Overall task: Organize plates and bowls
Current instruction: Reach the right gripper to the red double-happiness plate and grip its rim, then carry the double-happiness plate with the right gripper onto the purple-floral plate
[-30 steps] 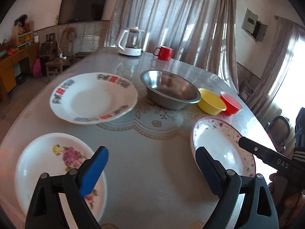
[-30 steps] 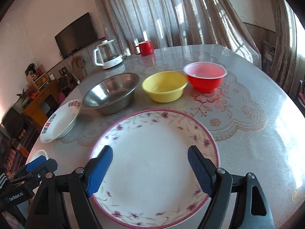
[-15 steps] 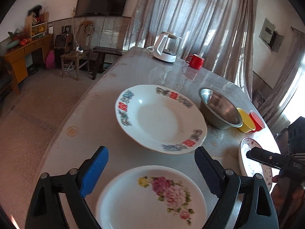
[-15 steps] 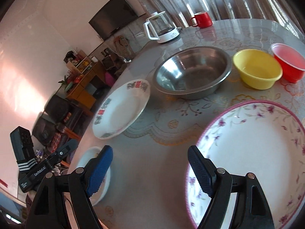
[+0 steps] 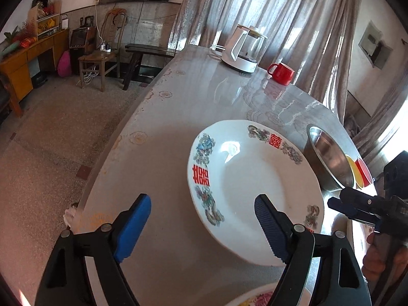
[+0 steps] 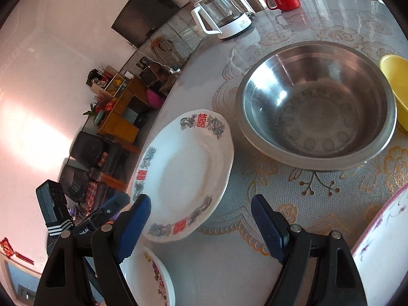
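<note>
Table: round, glossy cover with a gold lace pattern at its middle; carries everything below.

Steel bowl: the biggest vessel, upright on the lace pattern, toward the table's middle.

Plate with red characters: white, deep, near the table's left edge, just beside the steel bowl, lying flat.

Plate with purple rim: only part shows, at the near right edge.

Plate with pink flower: part shows at the near edge, close below the plate with red characters.

Kettle: glass with a white base, at the far edge.

Yellow bowl: touching or just beside the steel bowl's right side; which, cannot tell.

Red bowl: behind the yellow bowl.

Red mug: beside the kettle.

Left gripper: 2 blue pads spread wide, released, holding nothing, over the near rim of the plate with red characters.

Right gripper: released likewise, pads wide apart, empty, above the table beside that plate.
</note>
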The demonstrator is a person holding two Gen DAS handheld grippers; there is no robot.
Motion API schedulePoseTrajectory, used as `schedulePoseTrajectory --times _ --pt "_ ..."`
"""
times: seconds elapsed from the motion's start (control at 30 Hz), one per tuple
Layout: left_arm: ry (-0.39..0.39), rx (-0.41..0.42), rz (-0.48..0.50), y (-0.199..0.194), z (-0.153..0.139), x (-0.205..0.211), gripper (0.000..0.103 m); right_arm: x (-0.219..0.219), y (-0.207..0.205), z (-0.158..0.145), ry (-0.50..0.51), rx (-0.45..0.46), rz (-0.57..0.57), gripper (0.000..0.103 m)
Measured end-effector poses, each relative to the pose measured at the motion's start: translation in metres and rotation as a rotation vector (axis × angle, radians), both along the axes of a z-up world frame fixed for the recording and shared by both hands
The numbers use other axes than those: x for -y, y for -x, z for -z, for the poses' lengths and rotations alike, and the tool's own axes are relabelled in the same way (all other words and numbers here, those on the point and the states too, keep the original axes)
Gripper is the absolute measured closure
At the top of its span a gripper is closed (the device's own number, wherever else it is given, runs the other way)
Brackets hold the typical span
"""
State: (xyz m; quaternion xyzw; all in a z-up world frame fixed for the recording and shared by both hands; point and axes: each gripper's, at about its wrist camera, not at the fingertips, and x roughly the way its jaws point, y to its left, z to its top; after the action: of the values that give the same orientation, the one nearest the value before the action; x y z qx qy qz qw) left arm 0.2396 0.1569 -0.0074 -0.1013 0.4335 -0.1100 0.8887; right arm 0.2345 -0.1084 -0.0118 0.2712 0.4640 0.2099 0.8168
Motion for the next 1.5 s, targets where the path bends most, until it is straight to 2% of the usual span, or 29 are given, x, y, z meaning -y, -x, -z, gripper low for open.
schedulePoseTrajectory --times 0.1,0.27,0.37,0.43,0.47,0.5,0.6,0.7,0.87,0.97,1.07,1.2,1.33,1.5 --pt "0.019 -0.024 0.018 -0.02 0.005 0.002 0.035 -0.007 -0.014 0.007 -0.002 -0.013 -0.002 0.021" --pt "0.007 -0.029 0.062 -0.04 0.011 0.012 0.037 -0.023 -0.025 0.017 0.005 -0.034 -0.026 0.021" --pt "-0.004 -0.026 0.109 -0.045 0.012 0.023 0.043 -0.031 -0.029 0.02 0.01 -0.032 -0.047 0.021" --pt "-0.051 -0.02 0.104 -0.045 0.011 0.028 0.042 -0.034 -0.031 0.021 0.011 -0.021 -0.065 0.021" --pt "-0.06 -0.019 0.103 -0.044 0.01 0.029 0.042 -0.037 -0.032 0.019 0.015 -0.011 -0.078 0.023" --pt "-0.055 -0.016 0.103 -0.044 0.01 0.029 0.042 -0.041 -0.032 0.018 0.024 0.0 -0.092 0.029" --pt "-0.071 0.016 0.13 -0.035 0.005 0.03 0.043 -0.05 -0.032 0.017 0.093 0.02 -0.098 0.03" --pt "-0.117 -0.009 0.181 -0.027 0.01 0.036 0.043 -0.049 -0.029 0.016 0.134 0.043 -0.091 0.035" --pt "-0.135 0.004 0.192 -0.019 0.007 0.041 0.043 -0.05 -0.024 0.013 0.198 0.067 -0.1 0.035" --pt "-0.158 0.025 0.228 -0.01 0.005 0.046 0.043 -0.05 -0.016 0.005 0.234 0.111 -0.118 0.035" --pt "-0.156 0.023 0.254 -0.004 0.004 0.048 0.044 -0.05 -0.009 0.0 0.294 0.13 -0.121 0.042" --pt "-0.167 0.036 0.294 0.012 0.002 0.057 0.044 -0.044 -0.002 0.008 0.321 0.103 -0.126 0.057" --pt "-0.188 0.048 0.318 0.025 0.001 0.062 0.044 -0.036 0.008 0.008 0.318 0.113 -0.119 0.058" --pt "-0.152 0.065 0.309 0.038 -0.005 0.062 0.044 -0.036 0.018 0.003 0.332 0.137 -0.119 0.058"
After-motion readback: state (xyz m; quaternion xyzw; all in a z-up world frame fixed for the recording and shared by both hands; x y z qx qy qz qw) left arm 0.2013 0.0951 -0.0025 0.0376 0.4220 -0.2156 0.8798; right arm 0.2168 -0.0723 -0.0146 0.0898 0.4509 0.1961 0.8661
